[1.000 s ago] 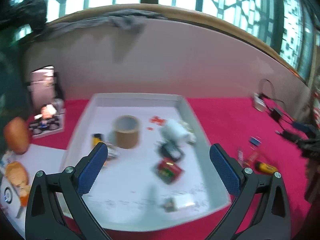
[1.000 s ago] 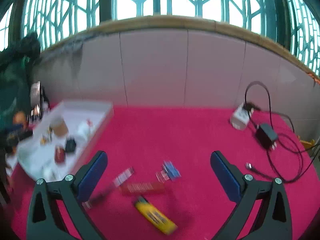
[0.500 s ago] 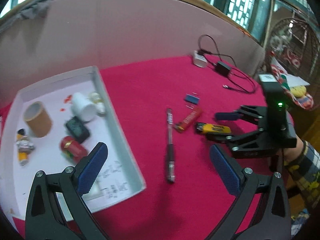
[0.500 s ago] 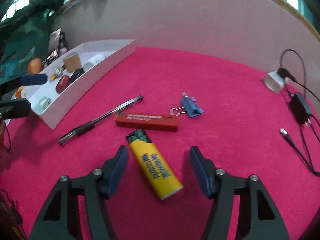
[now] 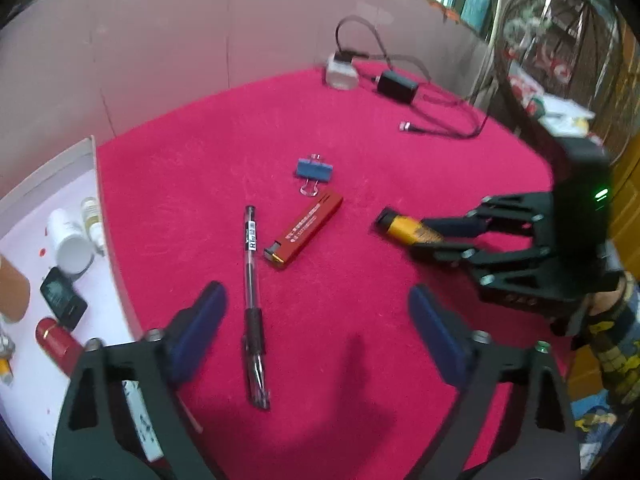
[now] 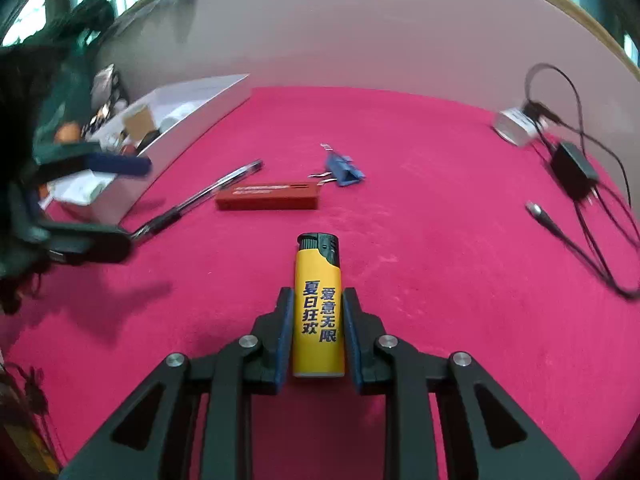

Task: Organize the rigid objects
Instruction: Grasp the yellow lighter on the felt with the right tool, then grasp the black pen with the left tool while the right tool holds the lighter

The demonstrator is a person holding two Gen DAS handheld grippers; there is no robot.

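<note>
From the left wrist, the left gripper, its jaws just narrowing but empty, hovers over the pen near the white tray, which already holds several items. From the right wrist, the right gripper has just closed on the yellow lighter mid-cloth; the red lighter and blue clip remain loose.

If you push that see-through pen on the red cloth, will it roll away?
Probably only a little. The clear plastic pen with the black grip looks round, so a sideways push could roll it, but the fuzzy red cloth should slow it. It looks stiff and light, and likely slides if pushed lengthwise.
</note>
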